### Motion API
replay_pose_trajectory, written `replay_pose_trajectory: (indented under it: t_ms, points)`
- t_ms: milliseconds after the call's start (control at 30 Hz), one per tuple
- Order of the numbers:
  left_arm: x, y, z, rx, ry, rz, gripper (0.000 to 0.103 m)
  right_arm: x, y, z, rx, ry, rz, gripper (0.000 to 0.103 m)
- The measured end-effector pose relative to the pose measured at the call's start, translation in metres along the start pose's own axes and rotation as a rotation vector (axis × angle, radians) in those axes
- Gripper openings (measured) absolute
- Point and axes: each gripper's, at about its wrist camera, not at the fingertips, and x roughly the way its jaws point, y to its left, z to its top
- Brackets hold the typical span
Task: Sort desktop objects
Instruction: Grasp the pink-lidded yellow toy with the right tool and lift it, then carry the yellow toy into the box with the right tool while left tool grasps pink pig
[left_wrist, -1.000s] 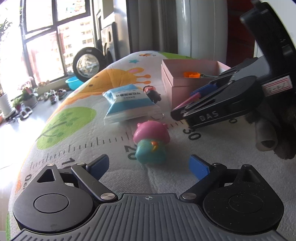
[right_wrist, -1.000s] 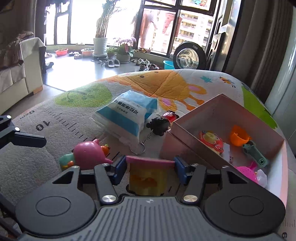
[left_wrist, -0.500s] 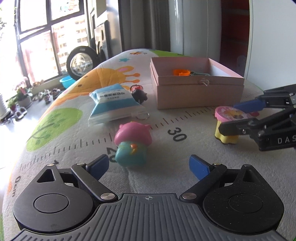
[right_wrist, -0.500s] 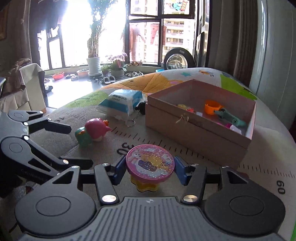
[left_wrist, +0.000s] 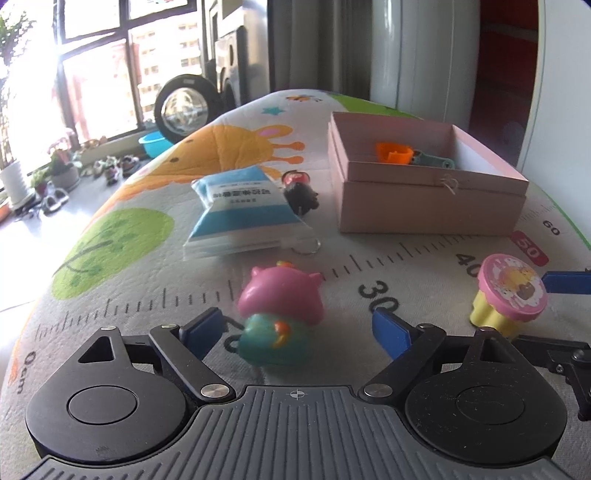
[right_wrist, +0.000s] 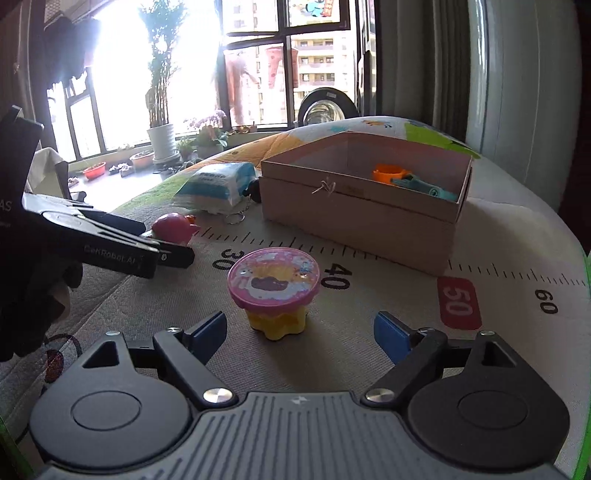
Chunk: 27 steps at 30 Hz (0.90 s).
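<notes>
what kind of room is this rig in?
Most likely a lived-in flat, not a lab. A washing machine stands by big windows facing apartment blocks, potted plants line the sill, and the work surface is a children's growth-chart mat with toys on it.

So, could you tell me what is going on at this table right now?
A person with a gripper in each hand is sorting small toys on a play mat. The right gripper is opening around a pink-lidded yellow cup toy, which stands free on the mat. The left gripper is closing around a pink and teal squishy toy, not yet pressing it. The pink box already holds an orange piece and a teal one.
</notes>
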Motion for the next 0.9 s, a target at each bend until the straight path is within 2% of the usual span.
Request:
replay_pose_trajectory:
  t_ms: [67,200,367,433,500,533,667,767,900]
  points:
    - [-0.001,-0.008,-0.002,0.021,0.001,-0.038,0.094,-0.002,-0.005,0.000,0.039,-0.017,-0.011,0.098]
    - [-0.006,-0.021,-0.007,0.062,-0.003,-0.127,0.094,-0.002,-0.015,0.000,0.118,-0.020,-0.023,0.098]
    - [0.000,-0.021,-0.003,0.050,-0.011,-0.042,0.093,-0.002,-0.014,-0.001,0.124,-0.028,-0.033,0.099]
    - [0.005,-0.018,0.001,0.039,-0.007,-0.019,0.088,-0.003,-0.010,-0.001,0.106,-0.035,-0.040,0.099]
    - [0.012,-0.017,0.005,0.034,0.004,0.013,0.072,-0.003,-0.008,-0.002,0.095,-0.041,-0.048,0.100]
    - [0.015,-0.015,0.005,0.029,0.011,0.021,0.069,-0.003,-0.007,-0.002,0.091,-0.043,-0.052,0.100]
    - [0.013,-0.013,0.002,0.029,0.005,0.015,0.055,-0.002,-0.008,-0.002,0.097,-0.047,-0.057,0.101]
    - [0.003,-0.016,-0.005,0.057,0.008,-0.009,0.054,-0.002,-0.008,-0.002,0.100,-0.043,-0.057,0.101]
    - [-0.020,-0.024,-0.024,0.101,0.019,-0.077,0.054,0.000,-0.002,0.000,0.061,-0.029,-0.042,0.101]
